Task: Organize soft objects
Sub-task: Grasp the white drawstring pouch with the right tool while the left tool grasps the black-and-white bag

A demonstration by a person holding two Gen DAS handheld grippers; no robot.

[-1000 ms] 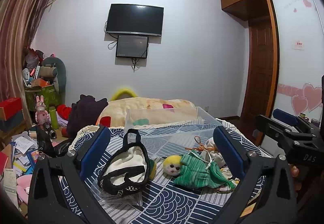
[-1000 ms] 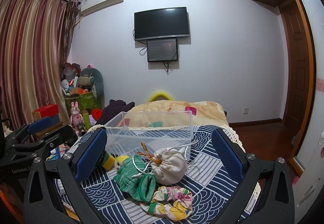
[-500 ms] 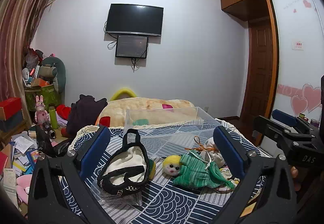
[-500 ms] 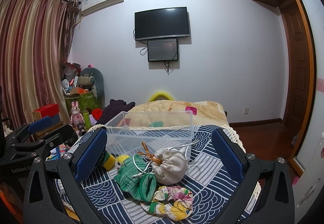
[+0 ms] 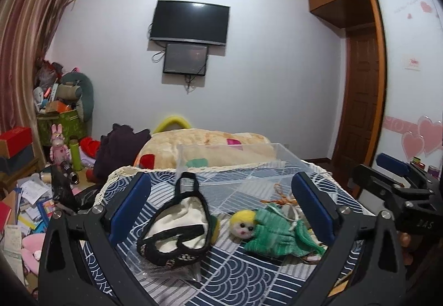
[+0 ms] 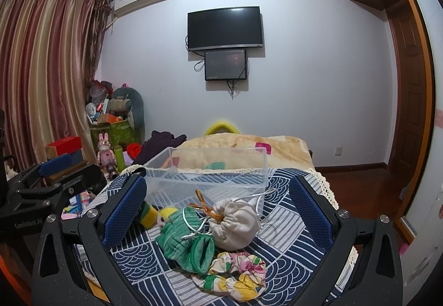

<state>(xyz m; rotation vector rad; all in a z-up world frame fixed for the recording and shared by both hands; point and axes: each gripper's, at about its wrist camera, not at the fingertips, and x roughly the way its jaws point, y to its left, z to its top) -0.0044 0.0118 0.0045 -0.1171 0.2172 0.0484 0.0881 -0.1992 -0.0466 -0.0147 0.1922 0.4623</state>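
Observation:
On the blue patterned tablecloth (image 5: 238,281) lie soft things: a cream pouch with black trim (image 5: 180,225), a yellow-haired doll in green knit (image 5: 265,231) (image 6: 185,239), a beige drawstring bag (image 6: 235,225) and a floral scrunchie (image 6: 238,272). Behind them stands an empty clear plastic box (image 5: 235,165) (image 6: 210,170). My left gripper (image 5: 221,206) hovers open above the pouch and doll. My right gripper (image 6: 217,209) is open too, framing the doll, bag and scrunchie. Neither holds anything.
A quilt-covered bed (image 6: 243,148) lies beyond the table. Piles of toys, boxes and papers (image 5: 33,195) crowd the floor at left. The other gripper shows at each view's edge (image 5: 398,189) (image 6: 41,187). A wooden door (image 6: 412,101) is on the right.

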